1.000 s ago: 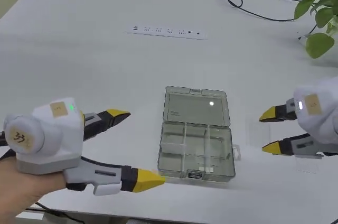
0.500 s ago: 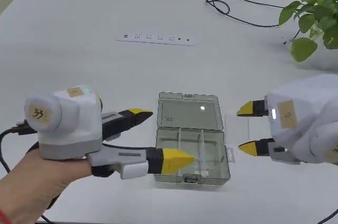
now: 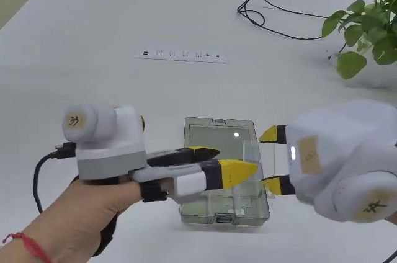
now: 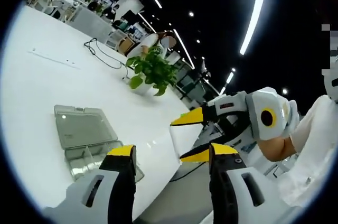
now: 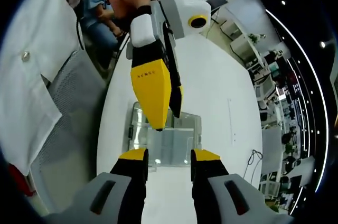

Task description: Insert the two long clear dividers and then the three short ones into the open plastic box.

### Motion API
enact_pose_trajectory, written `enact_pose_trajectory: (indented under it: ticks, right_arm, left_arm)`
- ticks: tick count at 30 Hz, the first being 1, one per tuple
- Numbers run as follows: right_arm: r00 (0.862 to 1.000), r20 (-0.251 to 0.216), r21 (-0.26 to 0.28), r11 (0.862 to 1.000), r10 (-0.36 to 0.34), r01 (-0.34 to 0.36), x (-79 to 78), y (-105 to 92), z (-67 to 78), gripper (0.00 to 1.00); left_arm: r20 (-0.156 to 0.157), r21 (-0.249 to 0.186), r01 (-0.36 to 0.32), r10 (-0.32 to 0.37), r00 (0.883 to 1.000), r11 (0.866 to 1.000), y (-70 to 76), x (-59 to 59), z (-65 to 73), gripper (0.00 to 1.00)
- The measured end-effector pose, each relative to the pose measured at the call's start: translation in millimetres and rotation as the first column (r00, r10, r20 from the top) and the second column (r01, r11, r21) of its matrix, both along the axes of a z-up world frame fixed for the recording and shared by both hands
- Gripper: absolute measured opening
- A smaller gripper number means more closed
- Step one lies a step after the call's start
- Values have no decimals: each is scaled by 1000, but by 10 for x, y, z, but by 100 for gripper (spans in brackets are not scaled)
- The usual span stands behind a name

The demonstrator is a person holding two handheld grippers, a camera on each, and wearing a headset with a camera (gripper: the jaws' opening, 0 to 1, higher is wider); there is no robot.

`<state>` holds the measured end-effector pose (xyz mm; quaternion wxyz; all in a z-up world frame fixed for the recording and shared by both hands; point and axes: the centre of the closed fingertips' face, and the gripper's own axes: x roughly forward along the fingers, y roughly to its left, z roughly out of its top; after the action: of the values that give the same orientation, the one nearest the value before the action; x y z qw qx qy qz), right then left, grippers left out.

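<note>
The open plastic box [image 3: 224, 218] lies on the white table, its lid [image 3: 217, 129] folded back and clear dividers standing inside. My left gripper [image 3: 223, 159] reaches from the left with its yellow tips over the box; it is open with nothing between its jaws [image 4: 171, 152]. My right gripper [image 3: 267, 159] comes in from the right, its tips closed on the two ends of a short clear divider [image 3: 251, 154]. The divider [image 5: 169, 147] spans the gap between those jaws above the box [image 5: 138, 129]. The left gripper's tips [image 5: 168, 120] hang just beyond it.
A white power strip [image 3: 181, 55] lies further back on the table. A black cable [image 3: 273, 15] curls at the far right, next to a potted plant [image 3: 366, 27]. A person's hand [image 3: 68, 213] holds the left gripper near the table's front edge.
Both grippers have closed in on each other over the box: the left one moved right, the right one moved left. The clear divider now shows against the box between the right tips.
</note>
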<state>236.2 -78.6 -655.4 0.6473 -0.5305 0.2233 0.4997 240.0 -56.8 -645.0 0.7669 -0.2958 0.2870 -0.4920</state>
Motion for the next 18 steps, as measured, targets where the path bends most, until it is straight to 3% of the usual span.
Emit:
enact_pose_trajectory:
  ticks: [7,18]
  right_arm:
    - [1000,-1,7,1000,2,-2,-63,70,35,32]
    - [1000,3,-1,1000,7,-7,-84,97,71,32]
  left_arm:
    - [-73,-61,12,-17,997,998,-108,-51,0,34]
    - [-88,-70,38,-44,995,997,-176,-68,-4,12]
